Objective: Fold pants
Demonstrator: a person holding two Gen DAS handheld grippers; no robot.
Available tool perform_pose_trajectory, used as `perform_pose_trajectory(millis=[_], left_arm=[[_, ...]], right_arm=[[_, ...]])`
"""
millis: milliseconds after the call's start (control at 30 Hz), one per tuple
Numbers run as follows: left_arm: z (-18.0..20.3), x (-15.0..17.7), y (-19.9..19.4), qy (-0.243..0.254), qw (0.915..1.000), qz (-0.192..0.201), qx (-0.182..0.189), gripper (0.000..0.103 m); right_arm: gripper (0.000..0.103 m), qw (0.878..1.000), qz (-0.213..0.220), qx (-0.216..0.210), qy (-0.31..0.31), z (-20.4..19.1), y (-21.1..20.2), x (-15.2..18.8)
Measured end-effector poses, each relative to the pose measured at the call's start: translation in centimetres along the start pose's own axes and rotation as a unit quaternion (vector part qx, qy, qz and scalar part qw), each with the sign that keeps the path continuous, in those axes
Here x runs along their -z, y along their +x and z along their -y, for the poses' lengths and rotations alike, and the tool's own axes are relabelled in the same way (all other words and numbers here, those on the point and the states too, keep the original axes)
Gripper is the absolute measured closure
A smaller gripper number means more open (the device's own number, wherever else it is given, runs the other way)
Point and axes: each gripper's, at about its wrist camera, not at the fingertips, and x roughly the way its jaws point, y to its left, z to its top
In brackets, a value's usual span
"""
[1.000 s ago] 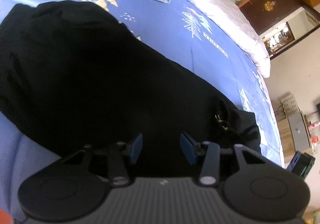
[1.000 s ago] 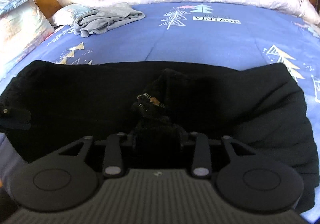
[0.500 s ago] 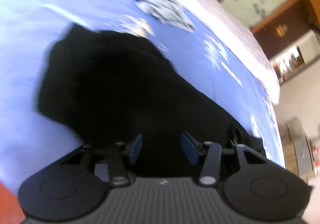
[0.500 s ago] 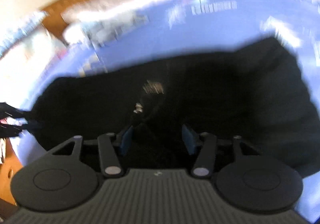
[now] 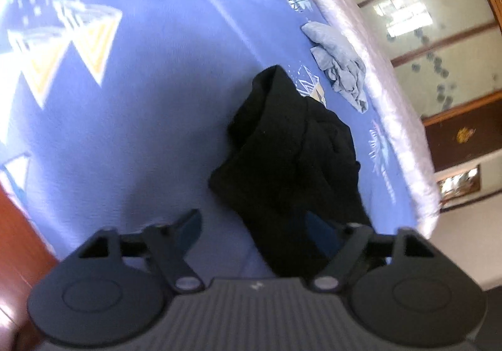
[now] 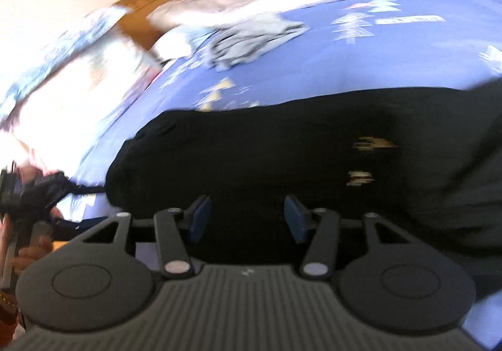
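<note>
left hand-held gripper just spread wide, holding nothing; right hand-held gripper half-spread over black pants.

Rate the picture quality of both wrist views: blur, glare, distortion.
Left wrist view: fisheye bends the blue bedspread; the black pants stay fairly sharp, the near triangle prints are soft. Right wrist view: sideways motion blur smears the grey garment, the pillow is blown out white, and the pants' folds are lost in black.
</note>
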Motion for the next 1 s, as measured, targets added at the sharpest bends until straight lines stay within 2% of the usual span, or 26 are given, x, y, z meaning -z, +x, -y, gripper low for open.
perform_pose_trajectory(millis=[100,200,267,367,433,467,500,567,667,900,1000], left_arm=[[-0.2,-0.8,1.4,-0.026,0.9991,-0.008,0.033,0.021],[-0.4,-1.9,2.8,-0.049,0.9975,-0.007,0.051,0.008],[-0.6,-2.6,3.6,-0.066,0.9960,-0.005,0.061,0.007],[-0.4,-3.3,4.4,-0.067,0.9956,0.007,0.064,0.007],[0.0,-3.5,4.7,-0.058,0.9964,0.016,0.059,0.016],[0.2,-3.6,5.0,-0.045,0.9975,0.020,0.050,0.038],[0.3,-3.7,5.4,-0.037,0.9982,0.017,0.043,0.048],[-0.3,-3.8,5.7,-0.044,0.9974,0.020,0.054,0.055],[-0.4,-3.8,5.8,-0.031,0.9978,0.026,0.054,0.060],[1.2,-3.2,3.5,0.041,0.9972,0.052,0.034,0.065],[1.7,-2.8,2.1,0.055,0.9957,0.061,0.042,0.065]], right_arm=[[0.047,0.999,-0.010,-0.004,-0.044,-3.6,2.5,0.2],[0.047,0.994,-0.023,-0.016,-0.109,-7.3,3.8,0.6],[0.047,0.988,-0.029,-0.020,-0.153,-9.6,5.0,0.6],[0.047,0.986,-0.034,-0.029,-0.159,-10.9,6.6,0.4],[0.047,0.987,-0.038,-0.031,-0.150,-10.9,7.6,0.2],[0.047,0.988,-0.037,-0.030,-0.149,-11.0,8.2,0.0],[0.047,0.988,-0.036,-0.025,-0.146,-11.0,8.7,0.1],[0.048,0.992,-0.043,-0.017,-0.121,-10.6,10.1,-0.2],[0.049,0.996,-0.058,-0.015,-0.060,-9.4,11.3,0.7],[0.050,0.996,-0.056,-0.015,-0.061,-9.8,10.1,0.8],[0.050,0.999,-0.031,-0.025,-0.034,-9.2,8.4,0.0]])
